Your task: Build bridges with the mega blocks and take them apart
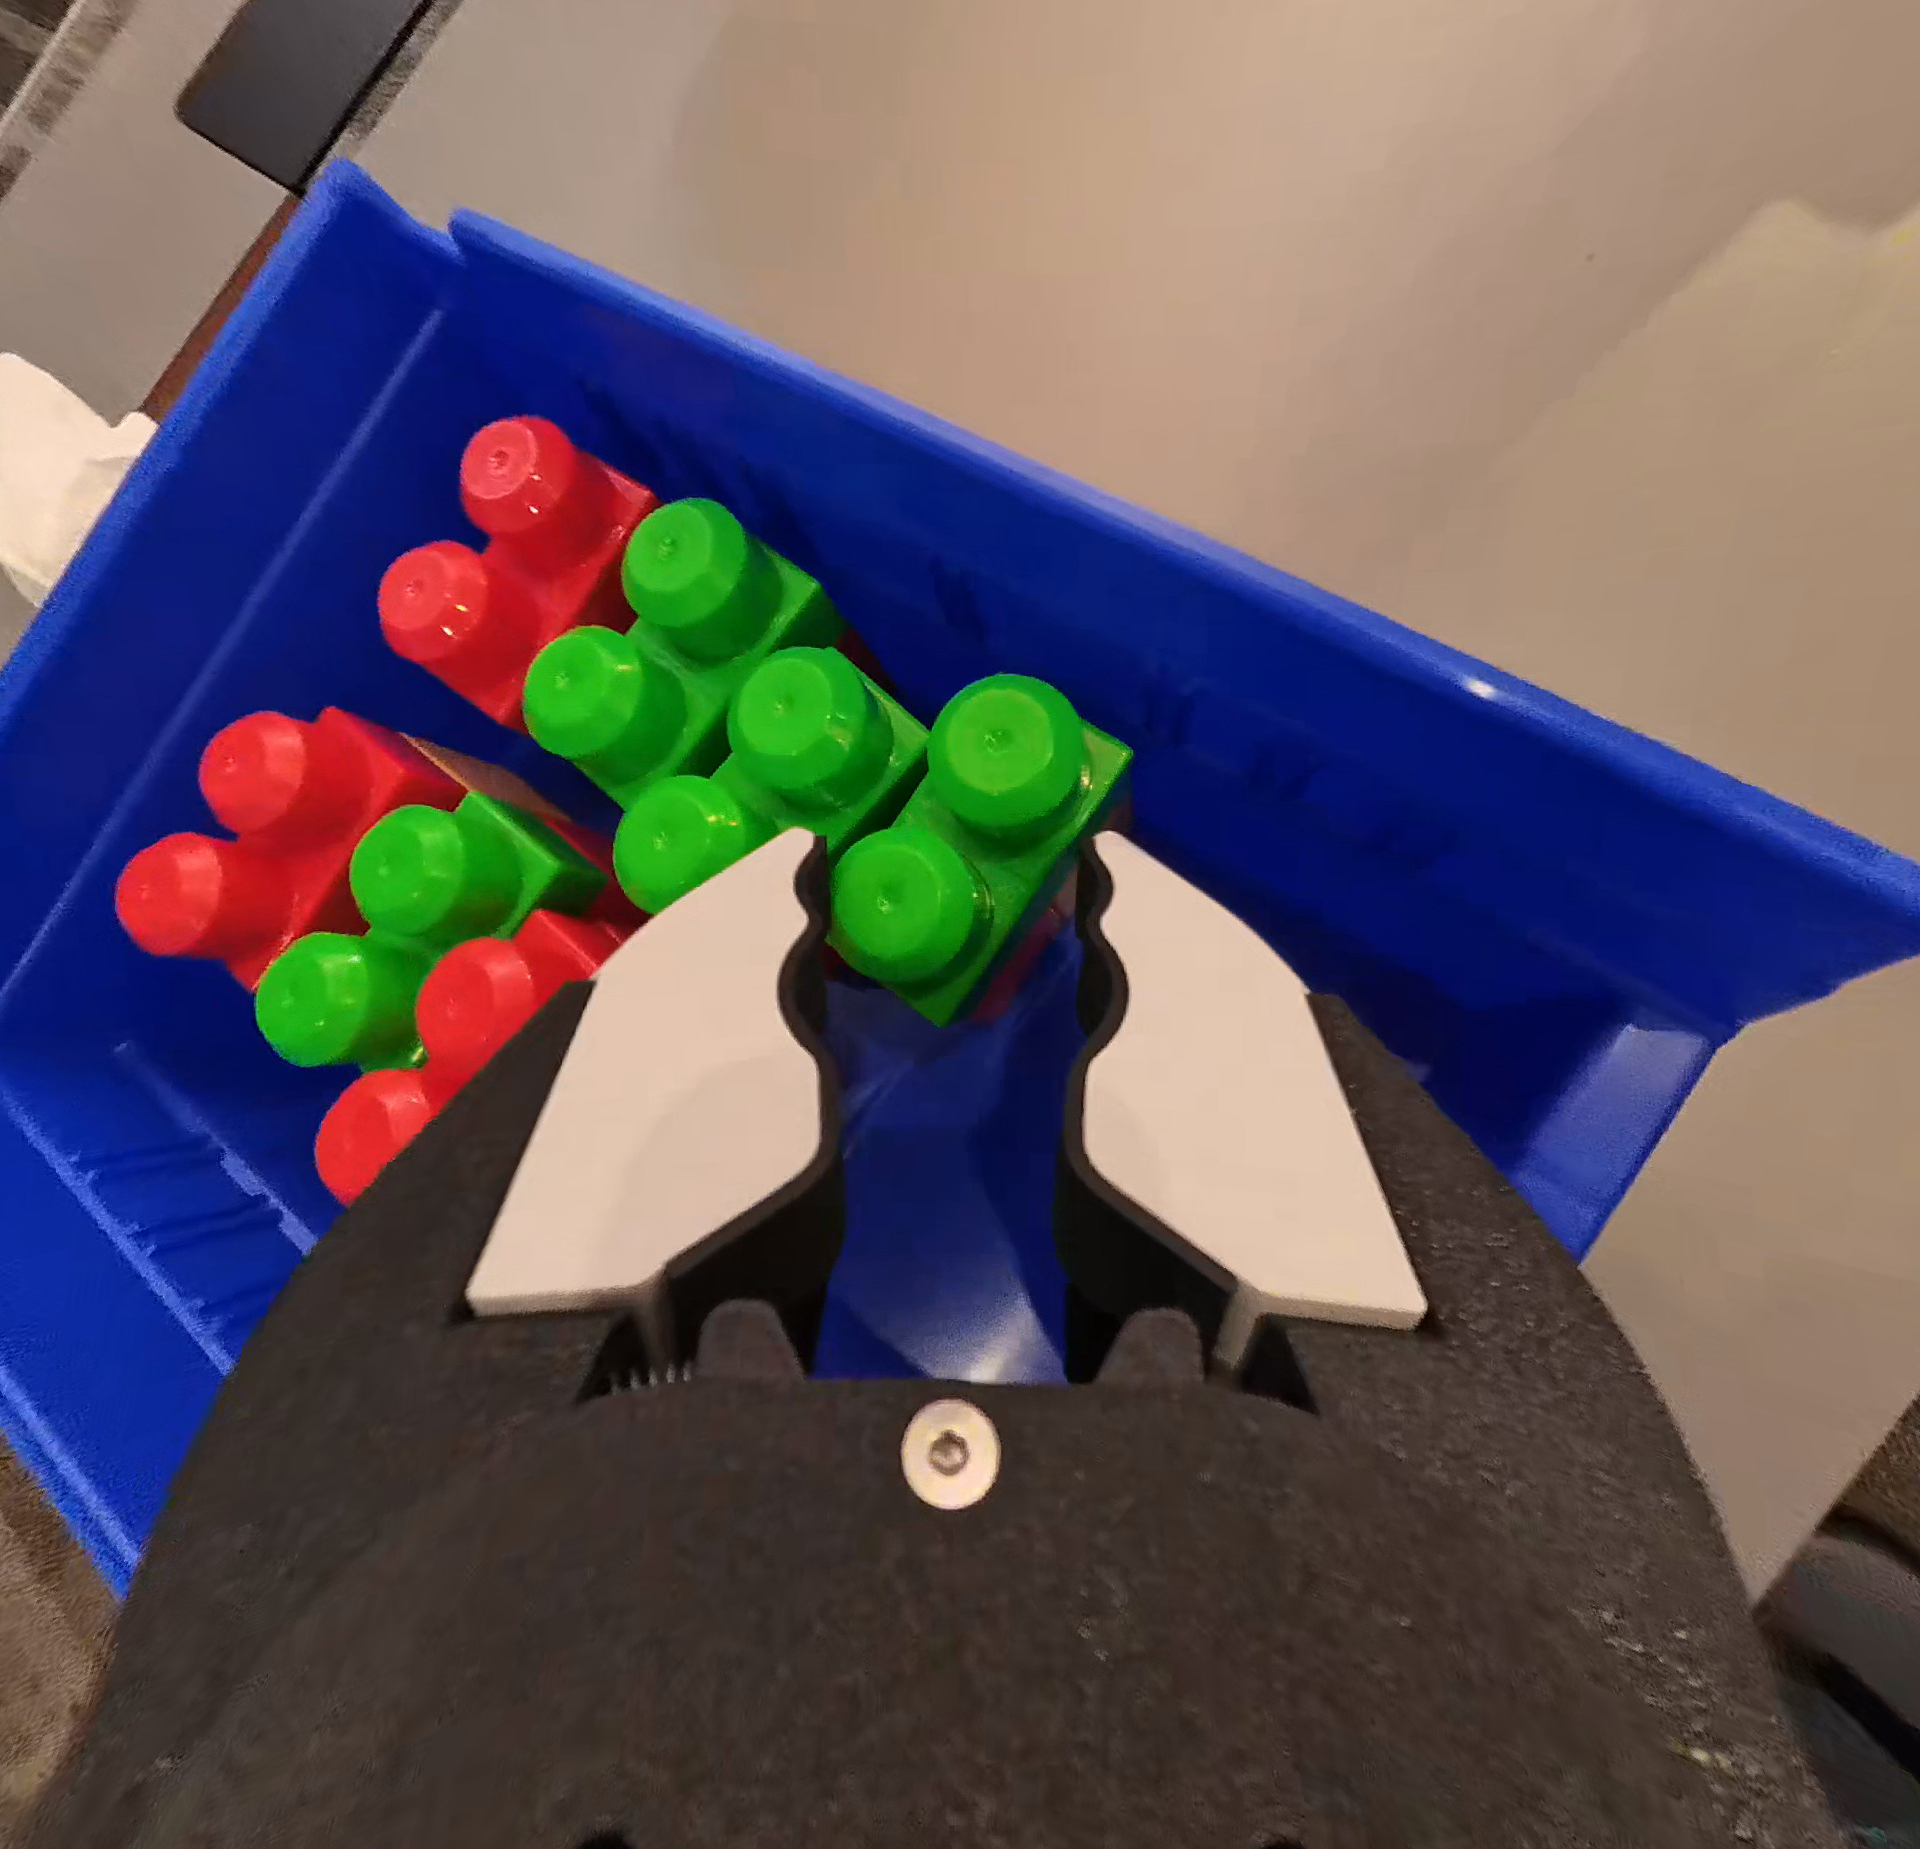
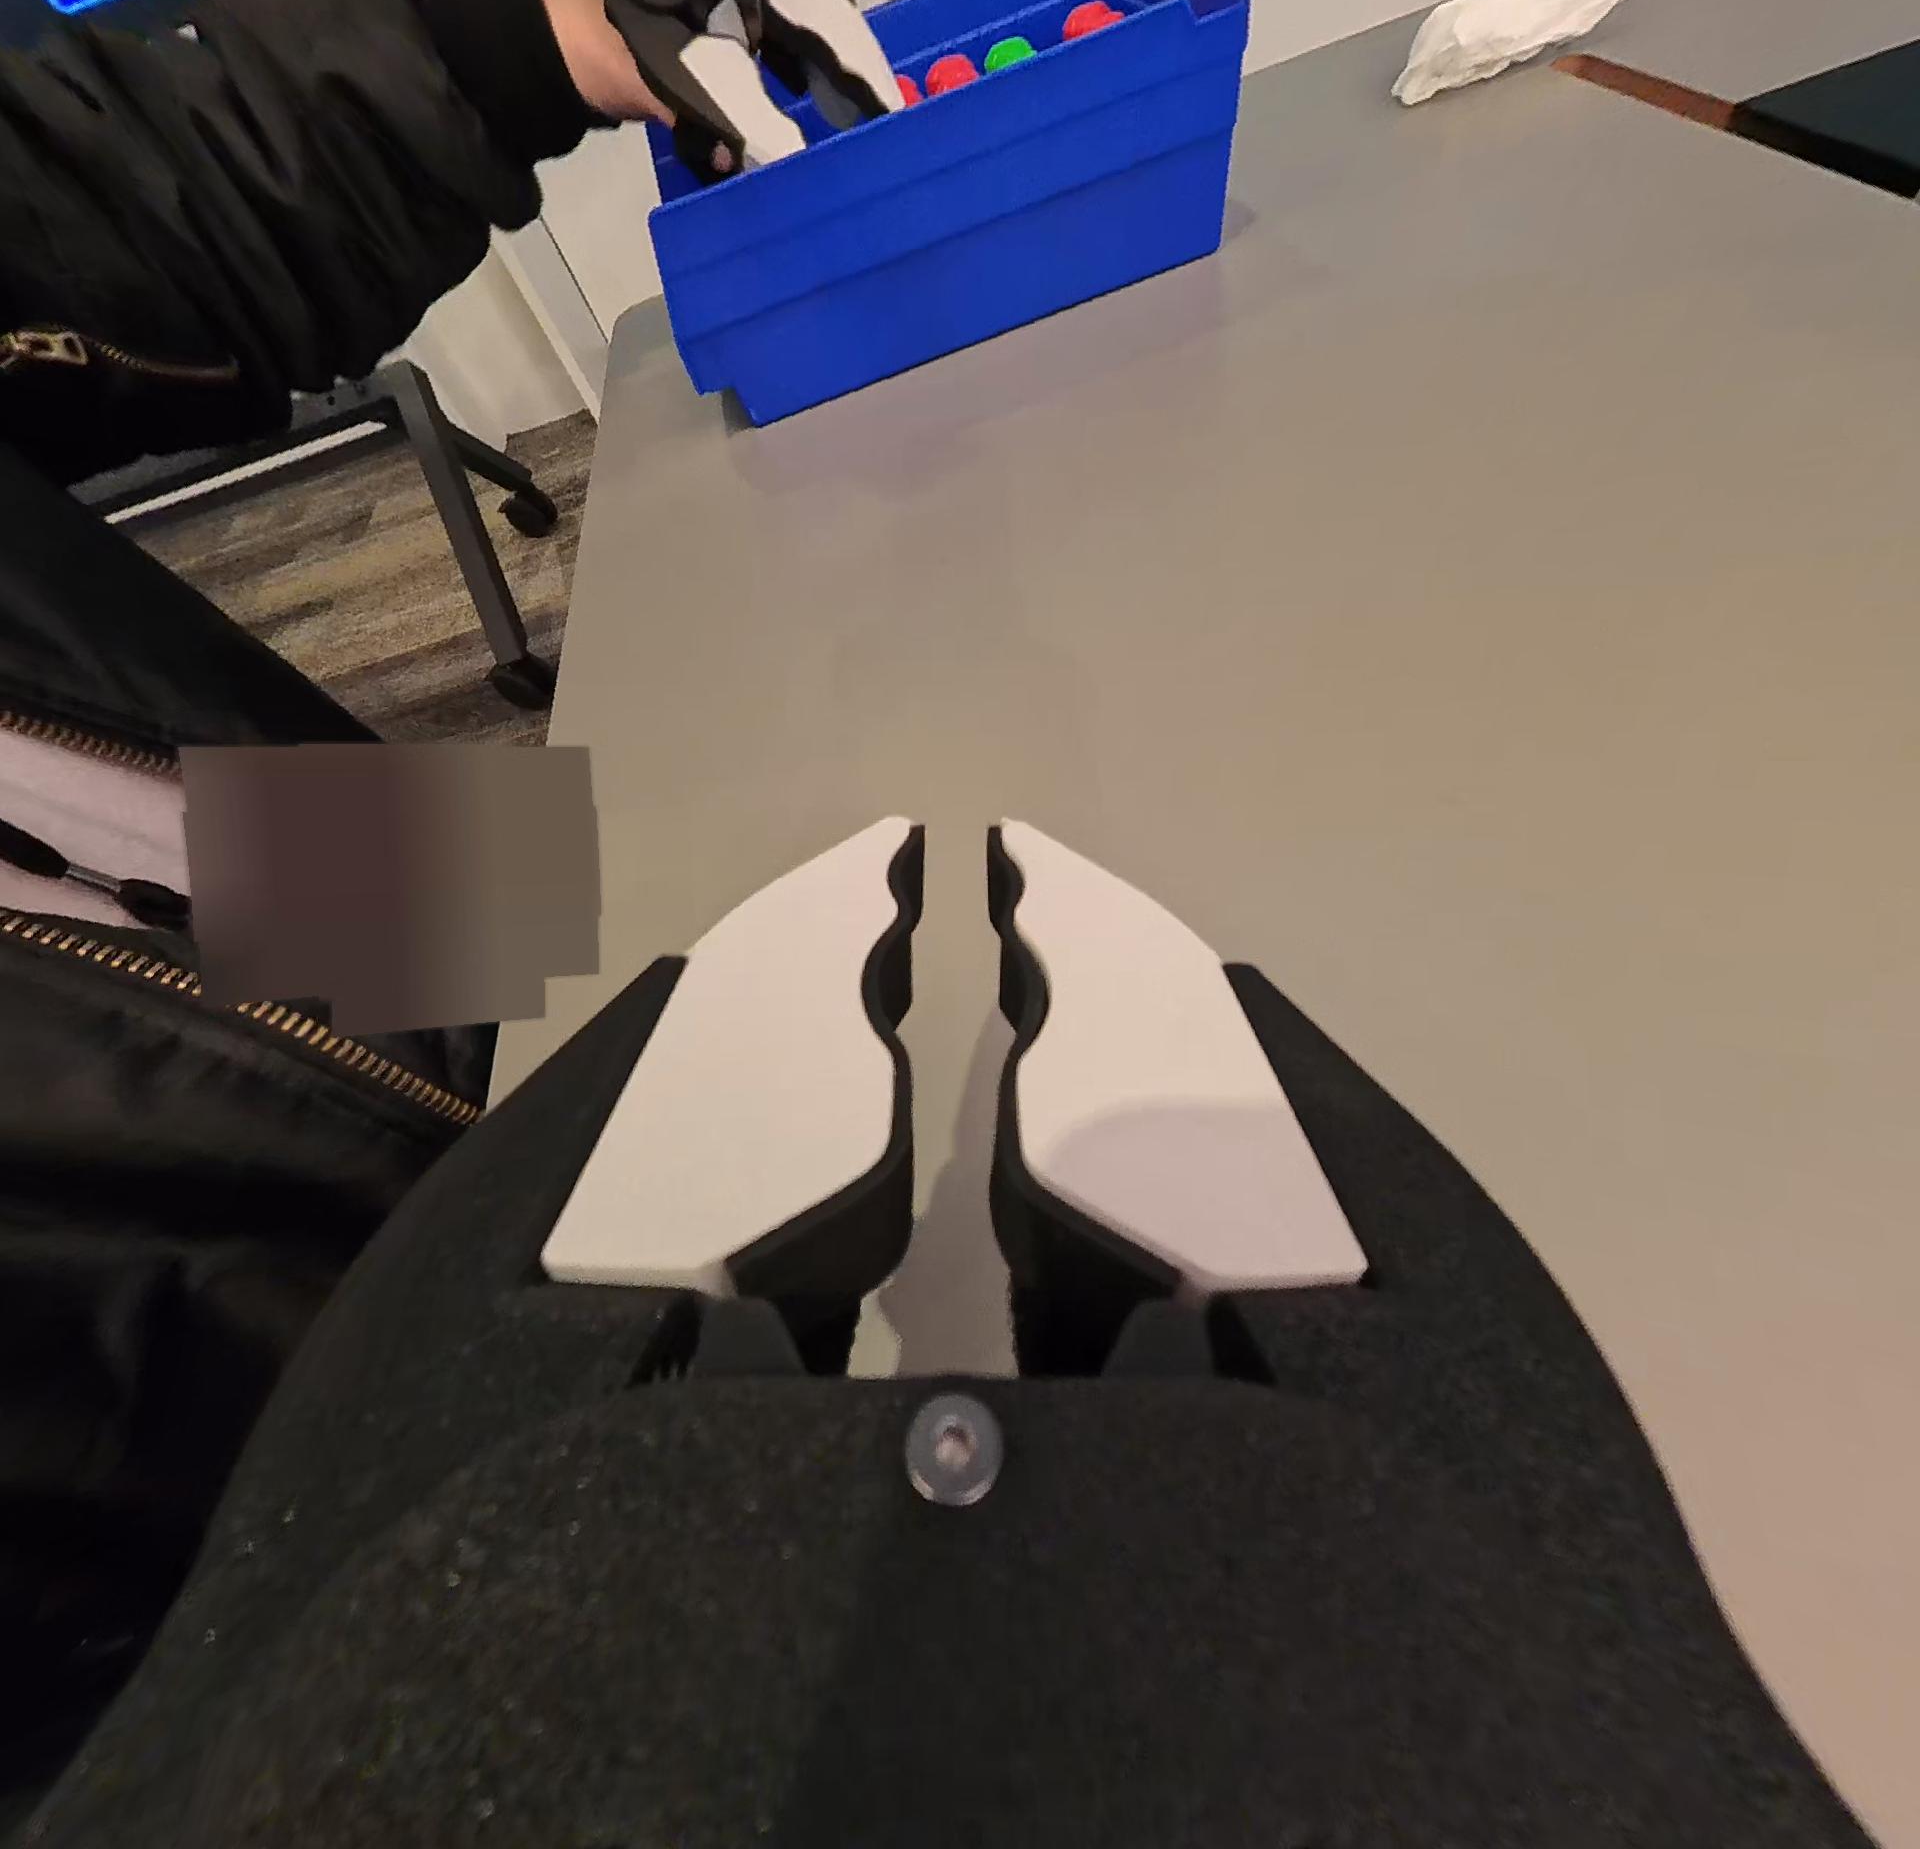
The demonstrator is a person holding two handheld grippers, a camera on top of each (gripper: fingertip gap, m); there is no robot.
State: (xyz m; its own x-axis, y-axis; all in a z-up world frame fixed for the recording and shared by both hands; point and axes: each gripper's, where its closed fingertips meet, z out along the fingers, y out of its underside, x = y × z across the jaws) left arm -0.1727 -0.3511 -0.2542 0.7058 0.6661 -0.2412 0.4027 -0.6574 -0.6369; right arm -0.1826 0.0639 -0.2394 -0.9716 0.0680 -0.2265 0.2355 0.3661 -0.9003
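Mega blocks [image 1: 665, 760], red and green, all piled in blue bin [image 1: 1351, 760] near far left corner of worktop [image 2: 1351, 656]. Nothing built yet; I judge step as first pick. My left gripper [image 1: 951, 864] reaches into bin, jaws spread around two-stud green block [image 1: 971, 843] leaning at bin's side wall, not clenched yet. My right gripper [image 2: 956, 833] hovers over bare worktop near front edge, jaws nearly together, holding nothing. Next move calls for squeezing across block's flat sides, lifting clear of neighbours, carrying to open worktop.
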